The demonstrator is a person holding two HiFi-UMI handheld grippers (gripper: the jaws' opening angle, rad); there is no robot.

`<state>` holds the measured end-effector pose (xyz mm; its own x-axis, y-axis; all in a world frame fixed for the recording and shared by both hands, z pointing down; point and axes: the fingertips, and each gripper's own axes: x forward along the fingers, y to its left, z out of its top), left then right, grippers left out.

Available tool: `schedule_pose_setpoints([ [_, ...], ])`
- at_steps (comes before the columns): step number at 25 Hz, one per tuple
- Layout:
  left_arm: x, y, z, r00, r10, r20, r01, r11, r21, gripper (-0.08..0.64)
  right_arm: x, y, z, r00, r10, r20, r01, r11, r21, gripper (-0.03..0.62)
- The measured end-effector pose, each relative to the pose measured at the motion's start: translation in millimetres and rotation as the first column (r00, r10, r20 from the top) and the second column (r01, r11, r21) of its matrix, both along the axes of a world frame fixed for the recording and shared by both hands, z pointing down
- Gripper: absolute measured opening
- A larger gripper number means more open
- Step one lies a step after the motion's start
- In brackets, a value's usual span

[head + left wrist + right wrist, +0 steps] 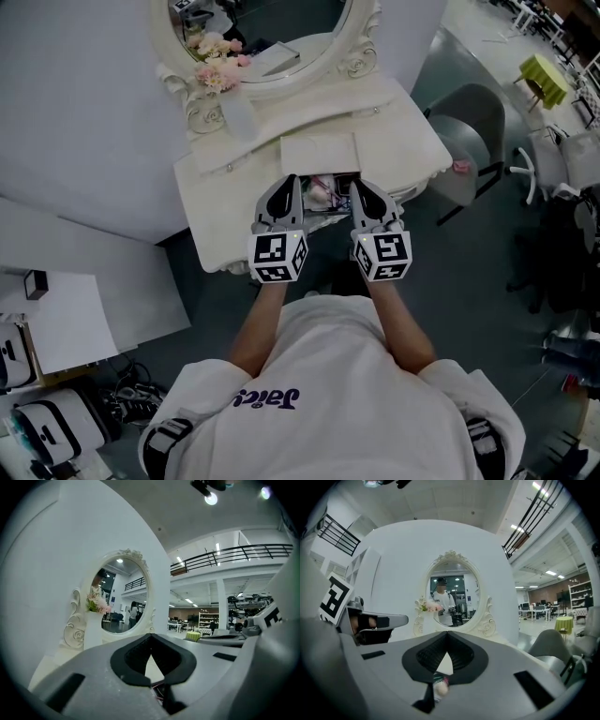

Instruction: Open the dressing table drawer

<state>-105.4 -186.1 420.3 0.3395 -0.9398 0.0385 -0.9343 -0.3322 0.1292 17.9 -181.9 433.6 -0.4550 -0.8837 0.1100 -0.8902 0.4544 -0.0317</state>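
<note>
Our left gripper [292,180] has its jaws pressed together on nothing, and our right gripper [357,185] is the same, tips meeting with nothing between them. They hover side by side, slightly apart, over the front edge of the white dressing table [225,192]. Between and below them the drawer [328,200] stands open, with small items showing inside. Ahead, the tabletop runs to the oval mirror [272,42] and the vase of flowers [208,89]. A pale wall [84,112] closes the left; dark floor [487,281] and a grey chair [473,141] lie to the right. Each marker cube [277,256] bears black squares. The purple lettering on our shirt [267,398] we cannot read for certain.
</note>
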Motion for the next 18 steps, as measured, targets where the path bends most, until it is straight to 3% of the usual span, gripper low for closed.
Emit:
schedule_pose_setpoints([
  [18,17,4,-5,1.000,0.026,0.001,-0.026,0.999,0.023,0.015,11,1,-1,1.000,0.002,-0.019,-0.002,1.000,0.004,0.011],
])
